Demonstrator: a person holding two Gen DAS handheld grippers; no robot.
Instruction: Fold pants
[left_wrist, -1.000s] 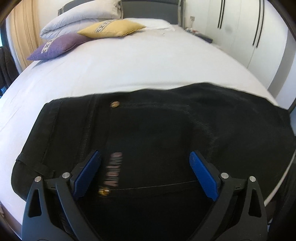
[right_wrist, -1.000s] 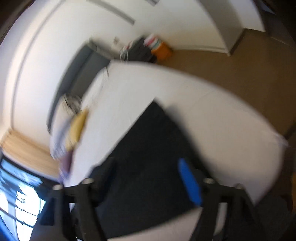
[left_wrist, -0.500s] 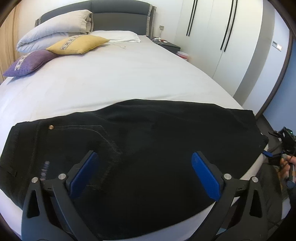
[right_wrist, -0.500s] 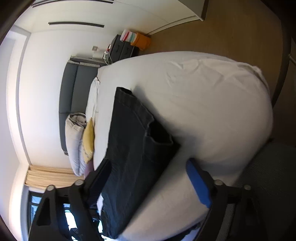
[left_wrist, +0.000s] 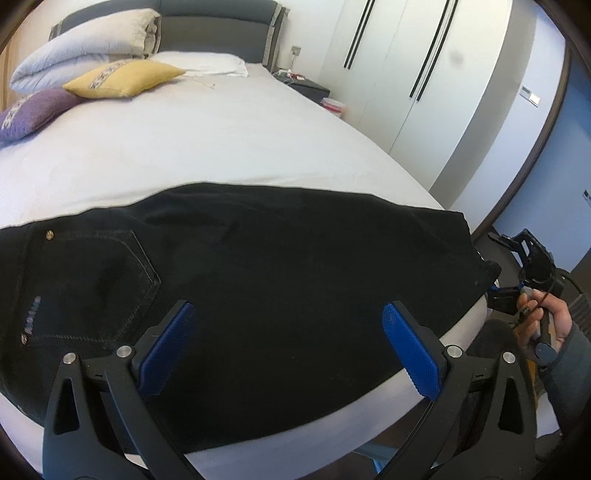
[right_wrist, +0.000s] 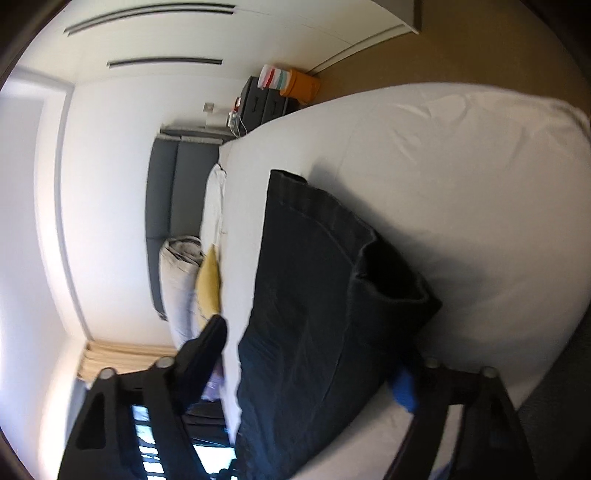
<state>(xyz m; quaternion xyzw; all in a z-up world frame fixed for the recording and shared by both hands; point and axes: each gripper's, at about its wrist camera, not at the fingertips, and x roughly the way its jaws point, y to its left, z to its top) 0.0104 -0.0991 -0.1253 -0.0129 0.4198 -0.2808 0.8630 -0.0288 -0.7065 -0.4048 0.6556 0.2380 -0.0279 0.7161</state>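
Both tongs gape over the black pants (left_wrist: 280, 266) on the bed (left_wrist: 221, 140): left tongs (left_wrist: 288, 350) wide, right tongs (right_wrist: 314, 362) just narrowing around the hem, unclamped

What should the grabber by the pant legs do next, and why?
Probably close the right gripper on the leg ends of the black pants. Its jaws have just been closing with the hem between them, but they don't look clamped yet. The left gripper hangs open above the middle, holding nothing.
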